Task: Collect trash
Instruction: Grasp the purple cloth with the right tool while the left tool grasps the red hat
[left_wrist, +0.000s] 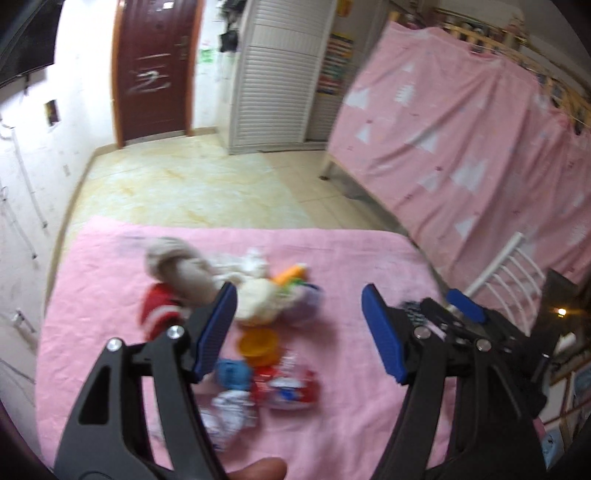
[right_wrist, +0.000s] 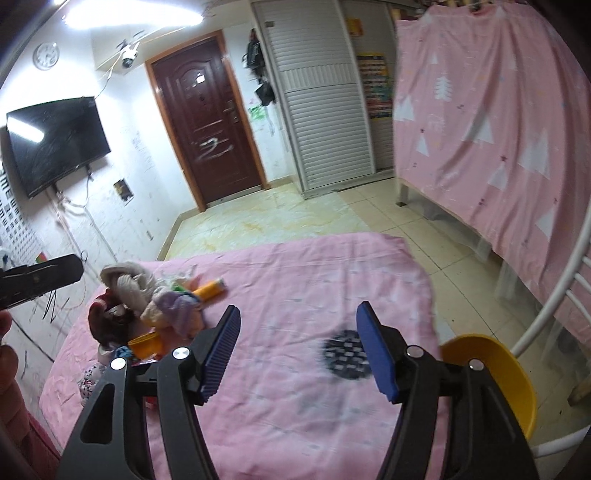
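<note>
Left claw (left_wrist: 299, 325) released, hovering over trash pile (left_wrist: 255, 325) on pink surface (left_wrist: 351, 424). Right claw (right_wrist: 295, 347) released, empty, above dark patterned disc (right_wrist: 345, 355); yellow bin (right_wrist: 498, 376) near right.

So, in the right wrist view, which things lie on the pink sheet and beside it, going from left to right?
Trash pile → orange tube → dark checkered patch → yellow bowl past the pink sheet edge.

Trash heap (left_wrist: 255, 325) crowds pink sheet's (right_wrist: 314, 424) left half; right half open except dark patch (right_wrist: 345, 355).
</note>
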